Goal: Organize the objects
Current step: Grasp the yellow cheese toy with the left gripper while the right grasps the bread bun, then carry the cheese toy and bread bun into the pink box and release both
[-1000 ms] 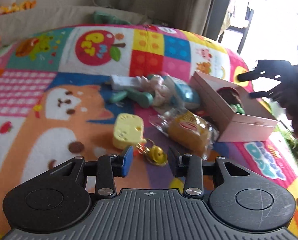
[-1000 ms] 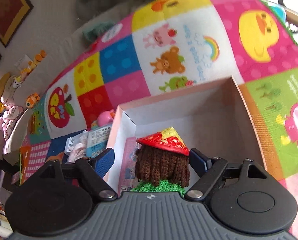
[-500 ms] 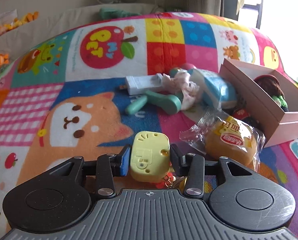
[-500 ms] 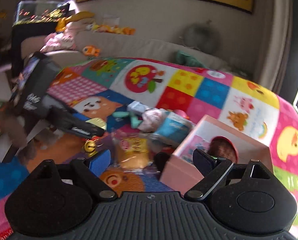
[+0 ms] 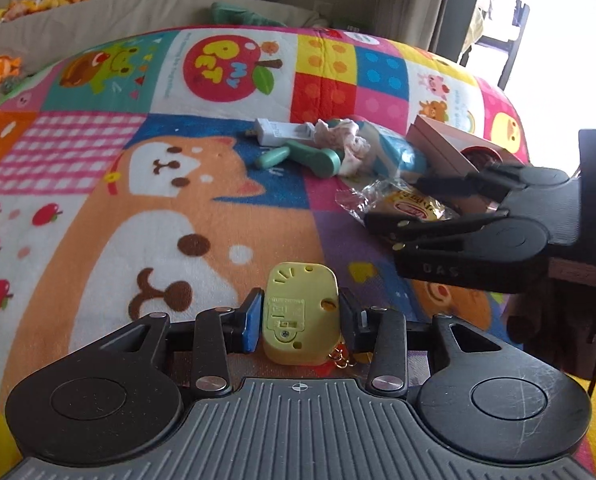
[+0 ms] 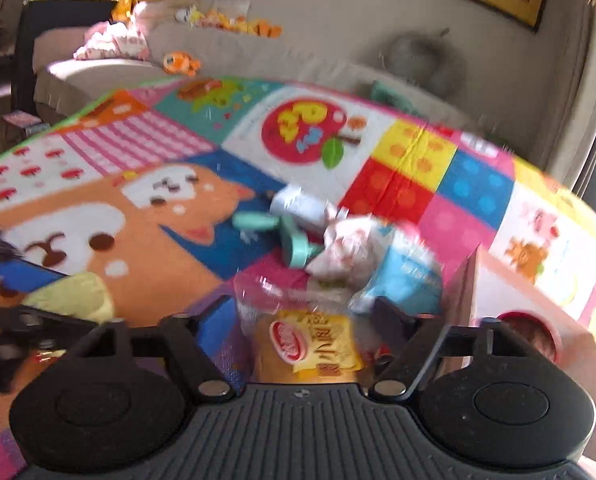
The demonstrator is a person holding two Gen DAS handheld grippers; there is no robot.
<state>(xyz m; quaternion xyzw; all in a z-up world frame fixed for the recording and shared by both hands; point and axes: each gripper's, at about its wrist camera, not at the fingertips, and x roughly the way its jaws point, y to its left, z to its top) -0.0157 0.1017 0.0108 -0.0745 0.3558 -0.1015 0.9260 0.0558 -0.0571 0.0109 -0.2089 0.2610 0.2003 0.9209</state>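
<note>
My left gripper (image 5: 300,320) is shut on a yellow cheese-shaped keychain toy (image 5: 298,304) and holds it just above the patchwork play mat (image 5: 157,208); its jaws are closing tighter on the toy. My right gripper (image 6: 304,316) reaches over a wrapped bun (image 6: 310,344) with a red and yellow label. Its jaws are closing with the bun between them, and a gap still shows at the pads. In the left wrist view the right gripper (image 5: 396,202) comes in from the right around the bun (image 5: 414,204). A pink box (image 6: 510,292) to the right holds a red-hatted doll (image 6: 530,328).
Behind the bun lie a teal toy (image 5: 310,156), a white stick-shaped device (image 5: 281,132), a crumpled cloth (image 5: 338,140) and a blue packet (image 5: 398,156). The pink box (image 5: 438,144) stands near the mat's right edge. A beige sofa (image 6: 109,72) with plush toys runs along the back.
My left gripper closed on the yellow toy and lifted it off the mat. My right gripper left the doll in the box, rolled level and swung left over the bun.
</note>
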